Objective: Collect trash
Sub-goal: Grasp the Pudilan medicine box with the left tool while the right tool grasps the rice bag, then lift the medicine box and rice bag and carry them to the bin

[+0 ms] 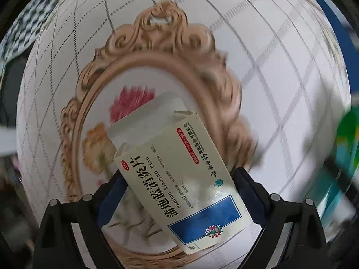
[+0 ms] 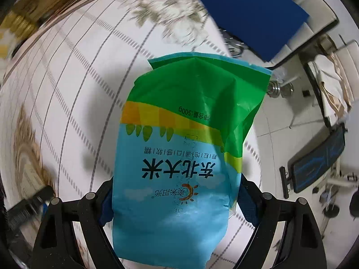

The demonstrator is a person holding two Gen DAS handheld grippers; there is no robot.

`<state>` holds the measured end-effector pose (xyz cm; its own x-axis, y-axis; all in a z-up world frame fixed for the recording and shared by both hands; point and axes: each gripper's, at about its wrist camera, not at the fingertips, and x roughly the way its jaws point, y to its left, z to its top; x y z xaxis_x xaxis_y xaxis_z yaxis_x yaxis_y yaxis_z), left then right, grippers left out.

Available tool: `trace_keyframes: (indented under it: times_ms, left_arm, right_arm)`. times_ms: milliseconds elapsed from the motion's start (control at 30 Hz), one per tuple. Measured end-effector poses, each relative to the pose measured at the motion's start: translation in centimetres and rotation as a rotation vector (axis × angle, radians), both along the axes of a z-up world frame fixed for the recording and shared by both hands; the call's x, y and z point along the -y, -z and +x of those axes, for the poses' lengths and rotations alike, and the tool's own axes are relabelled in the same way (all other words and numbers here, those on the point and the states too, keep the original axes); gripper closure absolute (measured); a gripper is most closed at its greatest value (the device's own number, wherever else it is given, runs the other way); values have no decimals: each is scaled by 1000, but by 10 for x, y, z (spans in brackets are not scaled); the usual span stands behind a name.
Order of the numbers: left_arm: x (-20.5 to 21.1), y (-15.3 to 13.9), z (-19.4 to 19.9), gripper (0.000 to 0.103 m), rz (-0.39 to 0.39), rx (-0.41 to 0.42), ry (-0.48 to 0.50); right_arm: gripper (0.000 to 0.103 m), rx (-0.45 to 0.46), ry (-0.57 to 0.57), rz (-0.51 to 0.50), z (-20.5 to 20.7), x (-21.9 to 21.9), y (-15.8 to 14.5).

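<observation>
My left gripper [image 1: 179,186] is shut on a cream medicine box [image 1: 179,179] with a blue panel and an open end flap, held above the white tablecloth [image 1: 280,56]. My right gripper [image 2: 177,190] is shut on a blue and green rice bag [image 2: 179,145], empty-looking and crumpled, held above the tablecloth [image 2: 67,89]. The bag also shows blurred at the right edge of the left wrist view [image 1: 347,139].
The tablecloth carries a printed ornate tan frame with flowers [image 1: 157,33]. A blue panel [image 2: 251,11] stands at the table's far right edge. Beyond it lie a tiled floor, chairs and a dark stand [image 2: 318,161]. A black object [image 2: 29,204] lies at the left.
</observation>
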<state>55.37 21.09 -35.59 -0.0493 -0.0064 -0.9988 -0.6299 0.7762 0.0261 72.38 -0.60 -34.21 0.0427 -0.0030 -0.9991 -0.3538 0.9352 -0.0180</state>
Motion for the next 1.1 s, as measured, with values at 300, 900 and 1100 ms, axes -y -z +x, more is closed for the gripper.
trace_keyframes:
  times_ms: [300,900,1100]
  left_arm:
    - [-1,8,-67,9,-63,63,-62]
    - [57,4,-178,33,81,44,166]
    - [76,10,-204,31,90,63,175]
  right_arm:
    - [11,-55,-68,-29,-56,19,5]
    - [15,-93,-171,12,-101,42,-4]
    - [14,-64,-229,-45,-138,53,-1]
